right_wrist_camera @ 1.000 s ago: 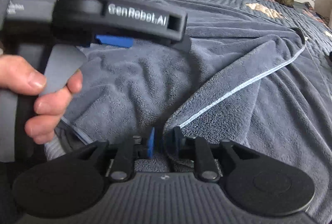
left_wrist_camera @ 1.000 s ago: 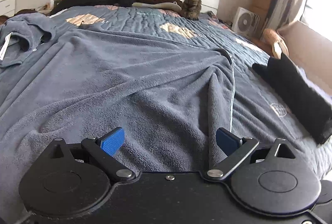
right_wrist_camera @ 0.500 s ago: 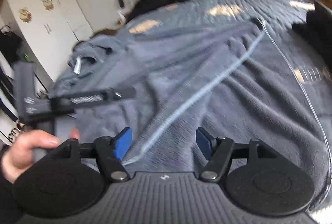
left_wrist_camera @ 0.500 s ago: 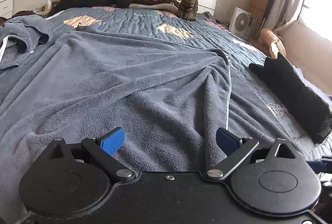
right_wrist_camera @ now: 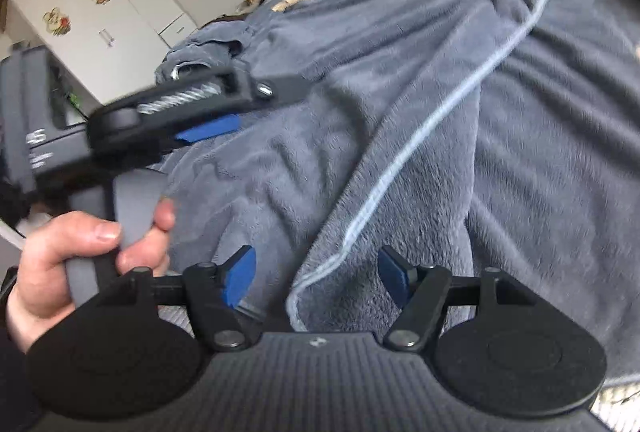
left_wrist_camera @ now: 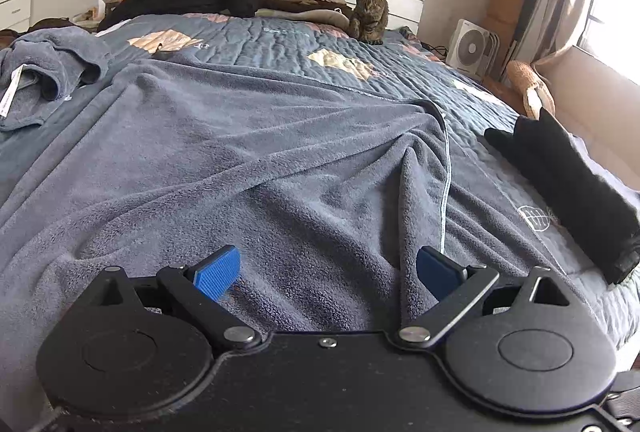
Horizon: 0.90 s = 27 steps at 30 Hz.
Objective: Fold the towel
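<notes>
While the grey towel lies rumpled across the bed, both grippers, left and right, hover with fingers wide, holding nothing.

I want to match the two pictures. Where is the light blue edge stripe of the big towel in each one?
Left wrist view: the stripe runs down right of centre, ending near the right finger.
Right wrist view: the stripe runs diagonally from upper right to bottom centre.
Shared landmark: the crumpled small towel, left in both.

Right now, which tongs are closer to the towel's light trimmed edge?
Right. The right tongs straddle the towel's light edge; the left tongs sit over plain towel, edge off to their right.
</notes>
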Each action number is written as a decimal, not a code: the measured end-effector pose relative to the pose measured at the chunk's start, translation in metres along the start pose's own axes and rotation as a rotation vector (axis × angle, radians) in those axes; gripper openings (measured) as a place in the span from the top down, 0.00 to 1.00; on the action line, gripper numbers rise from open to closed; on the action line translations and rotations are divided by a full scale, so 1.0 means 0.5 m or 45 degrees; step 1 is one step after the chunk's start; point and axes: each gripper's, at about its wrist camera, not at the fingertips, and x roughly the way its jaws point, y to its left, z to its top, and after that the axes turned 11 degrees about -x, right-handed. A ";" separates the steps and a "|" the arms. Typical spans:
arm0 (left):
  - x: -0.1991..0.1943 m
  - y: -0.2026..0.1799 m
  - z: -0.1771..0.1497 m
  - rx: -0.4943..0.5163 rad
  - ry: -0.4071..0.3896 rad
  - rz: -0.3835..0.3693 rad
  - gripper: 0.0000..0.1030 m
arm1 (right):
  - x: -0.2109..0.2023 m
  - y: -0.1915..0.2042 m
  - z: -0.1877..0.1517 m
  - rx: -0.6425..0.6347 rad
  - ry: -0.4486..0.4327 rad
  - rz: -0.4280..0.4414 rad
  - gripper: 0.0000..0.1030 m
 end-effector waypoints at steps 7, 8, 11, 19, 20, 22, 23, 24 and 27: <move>-0.002 -0.003 0.001 0.007 -0.006 -0.003 0.08 | 0.038 -0.035 -0.001 0.217 0.001 0.034 0.73; -0.002 -0.002 0.002 0.004 -0.006 -0.004 0.08 | 0.041 -0.037 0.000 0.235 0.008 0.032 0.78; -0.002 0.001 0.003 -0.002 -0.008 0.002 0.08 | 0.028 -0.023 0.008 0.200 -0.018 0.051 0.94; -0.002 -0.002 0.002 0.010 -0.009 0.005 0.08 | 0.032 -0.027 0.012 0.229 -0.005 0.043 0.92; -0.003 -0.003 0.002 0.011 -0.010 0.006 0.08 | 0.039 -0.026 0.010 0.220 0.007 0.028 0.90; -0.004 -0.004 0.001 0.013 -0.012 0.007 0.08 | 0.057 -0.029 0.007 0.246 0.041 0.018 0.84; -0.003 -0.004 0.001 0.014 -0.011 0.008 0.08 | 0.061 -0.030 0.006 0.257 0.038 0.027 0.78; -0.003 -0.004 0.001 0.015 -0.010 0.010 0.08 | 0.064 -0.030 0.005 0.264 0.030 0.038 0.76; -0.001 -0.004 0.002 0.018 -0.009 0.014 0.08 | 0.066 -0.028 0.005 0.272 0.004 0.067 0.81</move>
